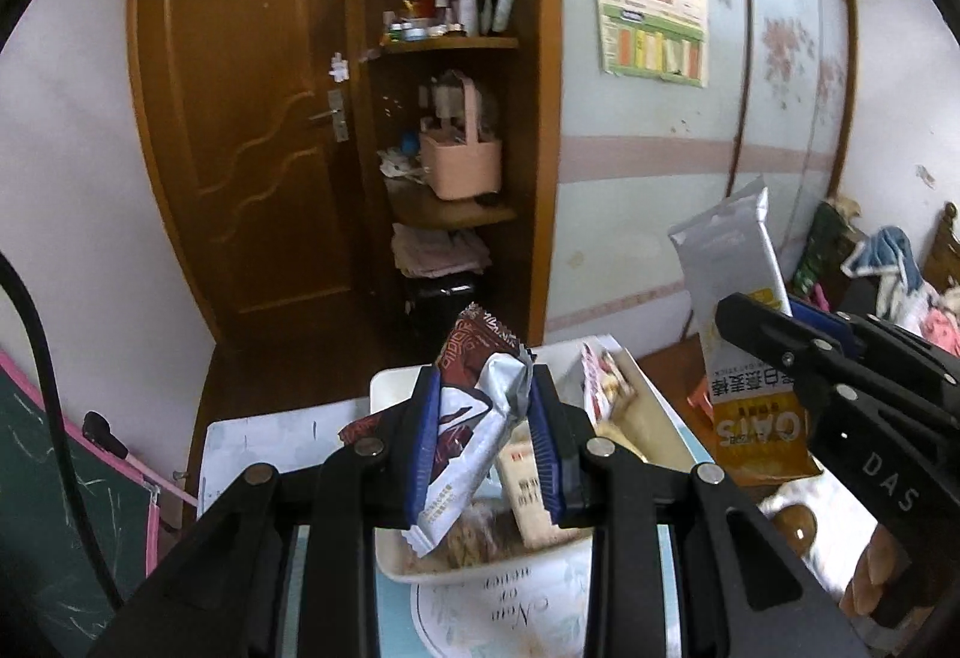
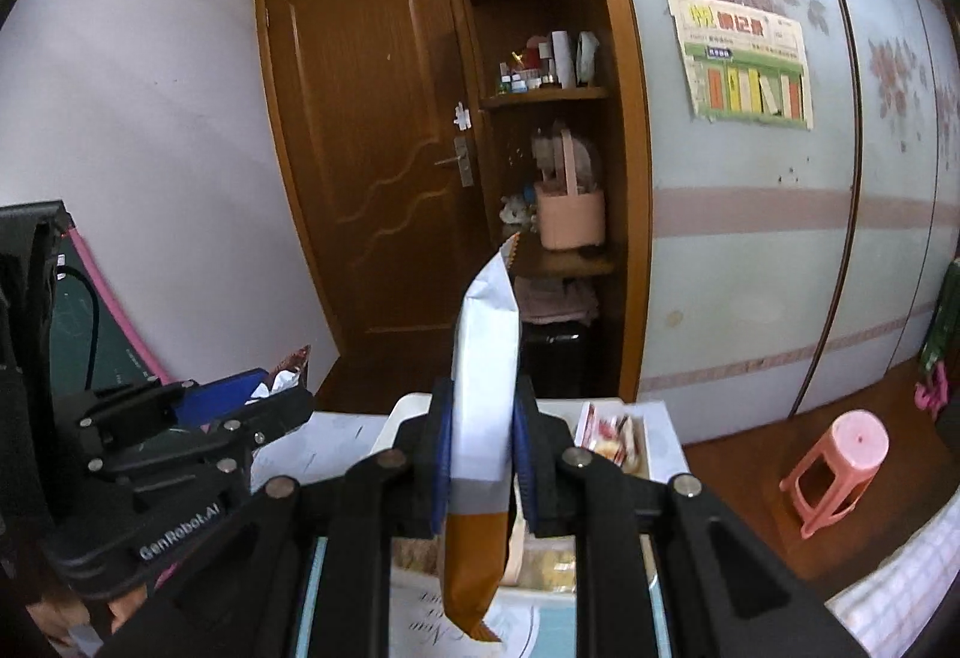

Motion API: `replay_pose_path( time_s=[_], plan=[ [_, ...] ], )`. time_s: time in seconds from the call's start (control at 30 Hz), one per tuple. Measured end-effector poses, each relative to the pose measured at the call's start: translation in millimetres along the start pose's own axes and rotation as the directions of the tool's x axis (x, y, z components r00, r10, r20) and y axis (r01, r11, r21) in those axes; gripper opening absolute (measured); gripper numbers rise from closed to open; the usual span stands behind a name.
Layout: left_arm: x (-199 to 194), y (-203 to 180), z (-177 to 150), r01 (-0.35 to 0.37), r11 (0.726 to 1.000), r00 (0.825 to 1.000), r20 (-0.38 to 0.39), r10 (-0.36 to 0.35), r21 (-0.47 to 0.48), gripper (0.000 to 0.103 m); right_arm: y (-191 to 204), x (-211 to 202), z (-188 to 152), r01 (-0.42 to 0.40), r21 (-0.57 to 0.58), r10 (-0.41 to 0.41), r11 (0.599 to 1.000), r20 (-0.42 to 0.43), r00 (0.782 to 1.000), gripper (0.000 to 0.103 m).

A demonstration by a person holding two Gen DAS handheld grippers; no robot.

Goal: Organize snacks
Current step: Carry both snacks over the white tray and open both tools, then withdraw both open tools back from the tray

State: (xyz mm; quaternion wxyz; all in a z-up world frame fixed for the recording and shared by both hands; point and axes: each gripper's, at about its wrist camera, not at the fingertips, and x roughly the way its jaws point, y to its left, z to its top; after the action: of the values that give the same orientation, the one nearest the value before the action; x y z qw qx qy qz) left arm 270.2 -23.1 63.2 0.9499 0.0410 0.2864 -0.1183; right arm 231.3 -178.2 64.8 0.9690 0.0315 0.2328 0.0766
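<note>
A pale wardrobe front [image 2: 750,250] and a brown door [image 2: 366,147] fill the background, with open corner shelves [image 2: 546,93] between them holding a pink basket [image 2: 569,214]. A pink stool [image 2: 837,469] stands on the floor to the right.

Below both grippers sits a white tray [image 1: 480,568] of snacks, resting on a printed sheet. Other packets lie inside the tray, and a white box [image 1: 624,406] of snacks sits along its far right edge.

The right gripper [image 2: 483,454] is clenched on an oat bar packet [image 2: 485,400], its blue pads pressing the packet's two faces just above the orange lower part. The packet hangs above the tray with its long axis near upright, the white end pointing up and the orange end down toward the tray.

The left gripper [image 1: 486,448] is clenched on a chocolate bar wrapper [image 1: 471,418], brown and silver, crumpled between the pads. Its long axis runs steeply, brown end up and away, white end low over the tray's near left corner.
</note>
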Motion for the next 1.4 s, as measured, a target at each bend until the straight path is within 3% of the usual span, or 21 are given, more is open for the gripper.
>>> replay_pose_path(
  time_s=[0.3, 0.7, 0.77, 0.8, 0.83, 0.87, 1.0, 1.17, 1.4],
  plan=[
    [63, 8, 5, -0.061, 0.997, 0.997, -0.041, 0.059, -0.056, 0.027, -12, 47, 6, 0.02, 0.013, -0.019, 1.0, -0.054, 0.998, 0.018],
    [150, 15, -19, -0.119, 0.991, 0.984, -0.14, 0.109, -0.068, 0.029, -35, 122, -26, 0.055, 0.035, -0.046, 0.998, -0.218, 0.975, 0.018],
    [164, 16, -26, -0.121, 0.991, 0.982, -0.155, 0.109, -0.064, 0.038, -37, 133, -33, 0.057, 0.033, -0.047, 0.998, -0.258, 0.965, 0.019],
    [172, 16, -31, -0.123, 0.991, 0.979, -0.168, 0.112, -0.057, 0.062, -37, 138, -36, 0.059, 0.03, -0.049, 0.998, -0.277, 0.96, 0.021],
    [174, 16, -36, -0.129, 0.99, 0.977, -0.176, 0.118, -0.052, 0.094, -37, 143, -40, 0.06, 0.021, -0.051, 0.998, -0.301, 0.952, 0.024],
    [177, 15, -41, -0.143, 0.989, 0.975, -0.179, 0.133, -0.045, 0.103, -36, 149, -45, 0.064, 0.008, -0.058, 0.998, -0.323, 0.945, 0.032],
    [193, 16, -56, -0.172, 0.985, 0.964, -0.207, 0.165, -0.017, 0.103, -39, 160, -60, 0.088, -0.003, -0.084, 0.996, -0.349, 0.934, 0.048],
    [206, 22, -68, -0.187, 0.982, 0.949, -0.264, 0.172, -0.033, 0.103, -45, 169, -69, 0.1, 0.025, -0.083, 0.995, -0.381, 0.921, 0.048],
    [194, 32, -75, -0.221, 0.973, 0.939, -0.286, 0.192, -0.072, 0.103, -47, 159, -72, 0.108, 0.036, -0.086, 0.993, -0.378, 0.922, 0.048]
  ],
)
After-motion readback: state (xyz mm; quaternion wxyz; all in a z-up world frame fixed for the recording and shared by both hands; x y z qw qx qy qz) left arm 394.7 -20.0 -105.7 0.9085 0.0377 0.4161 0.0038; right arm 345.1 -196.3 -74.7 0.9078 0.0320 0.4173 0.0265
